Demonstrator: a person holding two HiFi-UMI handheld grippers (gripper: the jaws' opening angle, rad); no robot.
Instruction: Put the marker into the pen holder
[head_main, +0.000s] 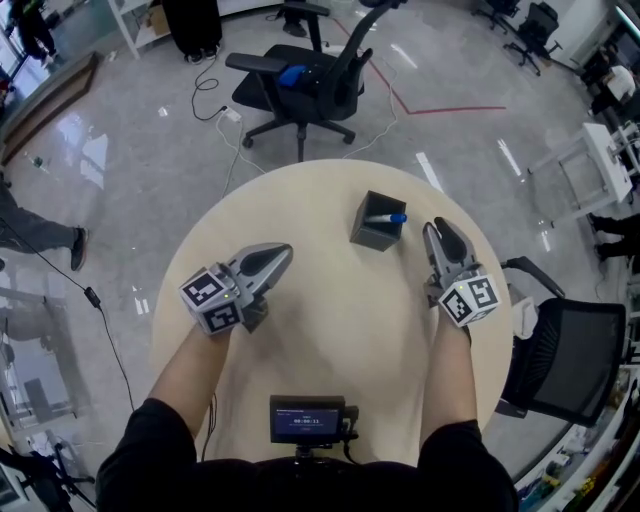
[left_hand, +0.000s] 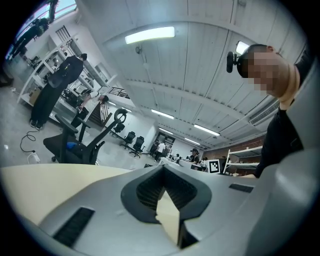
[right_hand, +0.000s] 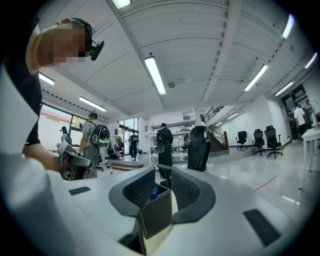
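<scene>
Inside the pen holder (head_main: 372, 236), a dark open-topped cube at the far middle of the table (head_main: 340, 340), lies the marker (head_main: 388, 217). It leans with its blue cap poking over the holder's right rim. The task therefore looks done, and judging from these views nothing is left except perhaps drawing the tools away.

Just right of the holder is the right gripper (head_main: 437, 228). Its jaws appear drawn together at the tips and clamp nothing; its own view looks past them at the holder (right_hand: 156, 215) and the blue cap (right_hand: 153, 190) beyond. Well apart on the left, the left gripper (head_main: 285, 250) rests on the tabletop. Its jaws meet at the tips too, with only bare table showing under them.

The table is round and pale, with a small screen device (head_main: 307, 418) at its near edge. Around it is a glossy grey floor, with a black office chair (head_main: 300, 85) at the far side, a red tape line (head_main: 450, 109) and loose cables. A mesh-backed chair (head_main: 560, 350) stands to the right.
</scene>
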